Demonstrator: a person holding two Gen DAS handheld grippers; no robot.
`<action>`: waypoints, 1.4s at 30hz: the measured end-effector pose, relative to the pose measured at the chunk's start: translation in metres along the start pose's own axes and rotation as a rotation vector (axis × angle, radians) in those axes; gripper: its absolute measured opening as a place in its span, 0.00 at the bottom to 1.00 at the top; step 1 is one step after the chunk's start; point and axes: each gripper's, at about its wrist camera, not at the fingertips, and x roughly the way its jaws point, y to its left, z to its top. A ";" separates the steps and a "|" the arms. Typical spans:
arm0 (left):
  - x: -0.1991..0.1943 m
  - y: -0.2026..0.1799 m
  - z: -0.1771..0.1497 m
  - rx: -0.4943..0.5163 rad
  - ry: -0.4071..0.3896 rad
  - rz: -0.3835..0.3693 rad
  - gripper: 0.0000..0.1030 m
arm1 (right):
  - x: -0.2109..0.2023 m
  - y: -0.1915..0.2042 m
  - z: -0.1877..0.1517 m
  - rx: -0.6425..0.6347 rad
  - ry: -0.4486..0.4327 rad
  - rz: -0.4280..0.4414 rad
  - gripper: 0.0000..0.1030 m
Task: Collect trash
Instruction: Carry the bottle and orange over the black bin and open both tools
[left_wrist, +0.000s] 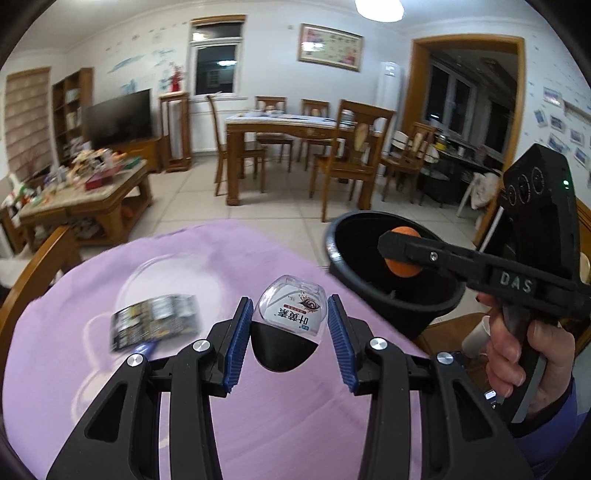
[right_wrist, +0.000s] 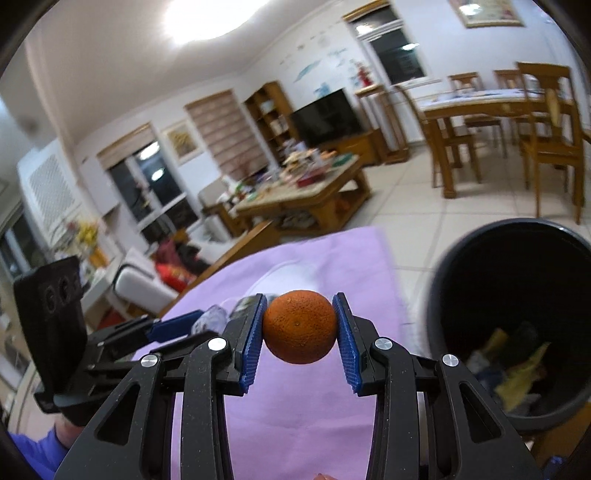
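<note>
- The left gripper (left_wrist: 290, 326) has its jaws spread around a small clear plastic bottle (left_wrist: 291, 310) with a white printed label and a black cap; the bottle sits between the blue pads (left_wrist: 236, 339), with a gap showing on the right side, and whether the left pad touches it cannot be told.
- The bottle is over the tabletop (left_wrist: 258, 406), which is covered in a lilac cloth, toward its right edge.
- To the left of the bottle, a dark printed wrapper (left_wrist: 155, 325) lies flat on the cloth, blurred, with something clear and rounded (left_wrist: 147, 273) just behind it that is too smeared to name.
- The right gripper (right_wrist: 299, 326) has its jaws pinching an orange fruit (right_wrist: 299, 326) from both sides; the blue pads (right_wrist: 345, 347) press against its skin.
- In the left wrist view the same right gripper (left_wrist: 402, 251) reaches in from the right, held by a hand (left_wrist: 524, 354), and the fruit (left_wrist: 404, 253) hangs over the open mouth of a black bin (left_wrist: 354, 266).
- The bin (right_wrist: 461, 266) stands just off the right edge of the tabletop (right_wrist: 295, 424); the right wrist view shows yellow and pale scraps (right_wrist: 517, 373) lying at its bottom.
- In the right wrist view the left gripper (right_wrist: 184, 325) shows at the left, over the cloth.
- Behind, a low wooden table (left_wrist: 92, 199) carries clutter, and a dining table (left_wrist: 288, 125) stands with chairs on the tiled floor.
</note>
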 end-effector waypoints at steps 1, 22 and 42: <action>0.004 -0.007 0.003 0.010 0.000 -0.009 0.40 | -0.007 -0.009 0.000 0.014 -0.009 -0.011 0.36; 0.128 -0.126 0.031 0.090 0.072 -0.208 0.40 | -0.105 -0.206 -0.020 0.291 -0.138 -0.205 0.36; 0.172 -0.141 0.023 0.083 0.159 -0.207 0.41 | -0.071 -0.231 -0.031 0.334 -0.100 -0.216 0.37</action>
